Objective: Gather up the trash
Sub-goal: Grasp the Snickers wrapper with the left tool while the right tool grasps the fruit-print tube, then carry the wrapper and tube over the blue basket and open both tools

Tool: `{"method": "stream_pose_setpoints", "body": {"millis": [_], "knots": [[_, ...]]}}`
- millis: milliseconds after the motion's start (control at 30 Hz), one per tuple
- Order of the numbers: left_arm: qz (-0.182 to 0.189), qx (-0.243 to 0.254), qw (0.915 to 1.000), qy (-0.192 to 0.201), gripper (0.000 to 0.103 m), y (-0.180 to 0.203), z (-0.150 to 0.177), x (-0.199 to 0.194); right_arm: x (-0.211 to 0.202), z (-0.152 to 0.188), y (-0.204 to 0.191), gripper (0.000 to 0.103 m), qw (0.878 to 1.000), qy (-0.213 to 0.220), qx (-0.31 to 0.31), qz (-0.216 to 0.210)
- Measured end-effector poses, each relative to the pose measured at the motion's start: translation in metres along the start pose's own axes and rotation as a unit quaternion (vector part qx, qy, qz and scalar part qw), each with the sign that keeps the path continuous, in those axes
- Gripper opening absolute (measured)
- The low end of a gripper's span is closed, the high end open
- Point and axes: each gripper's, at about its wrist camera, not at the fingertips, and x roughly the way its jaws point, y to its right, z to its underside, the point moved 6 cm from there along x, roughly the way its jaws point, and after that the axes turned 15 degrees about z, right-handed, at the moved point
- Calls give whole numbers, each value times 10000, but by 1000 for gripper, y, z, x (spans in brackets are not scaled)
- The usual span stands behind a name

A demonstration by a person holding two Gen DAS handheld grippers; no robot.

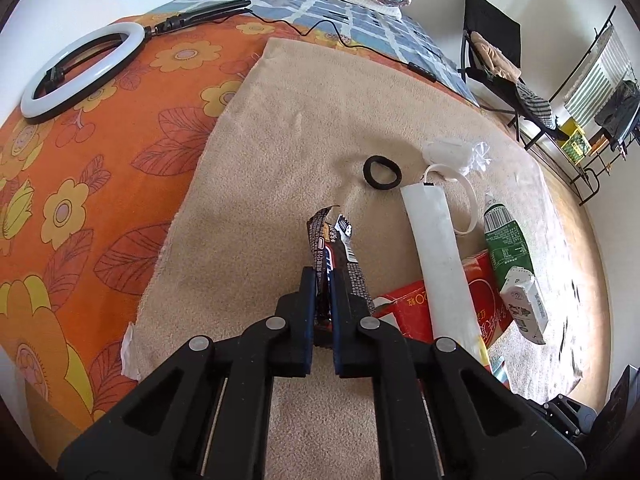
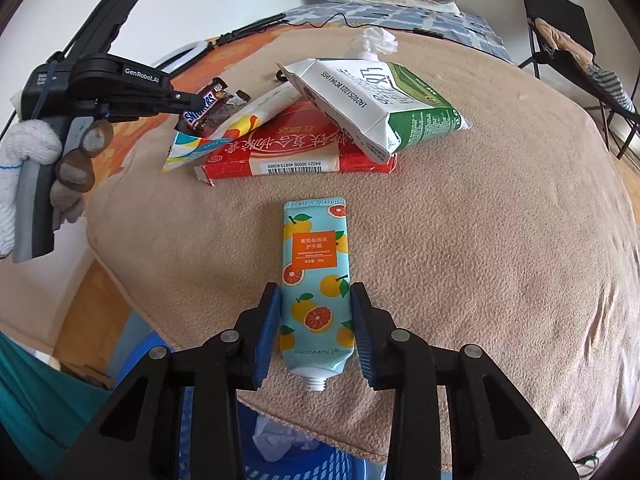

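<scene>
My left gripper (image 1: 323, 276) is shut on a brown Snickers wrapper (image 1: 338, 248) and holds it above the tan blanket (image 1: 280, 152); the right wrist view shows the same wrapper (image 2: 208, 110) in that gripper (image 2: 188, 104). My right gripper (image 2: 316, 300) has its jaws on both sides of a blue hand-cream tube (image 2: 316, 272) with orange fruit print, lying on the blanket (image 2: 480, 260); the pads touch or nearly touch its sides. A red box (image 2: 296, 152), a green-white milk carton (image 2: 384, 100) and a white wrapper (image 2: 240, 124) lie piled behind.
A blue basket (image 2: 280, 452) with crumpled paper sits below the blanket's near edge. A black hair tie (image 1: 382, 173), white plastic pieces (image 1: 452, 156) and a ring light (image 1: 80, 72) lie on the bed. A black chair (image 1: 492, 48) and a rack (image 1: 592, 120) stand at the right.
</scene>
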Motion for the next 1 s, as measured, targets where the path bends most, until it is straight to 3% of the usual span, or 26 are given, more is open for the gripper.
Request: {"method": "stream_pose_setpoints", "body": {"millis": [633,1000], "knots": [[90,215,9992,328,3,15,3,-47,-27,-7,7,33,9991,382,167,-62],[309,520,9978,253,3,42,48,-84,-50,3,6,33,9987,480,134,-112]]}}
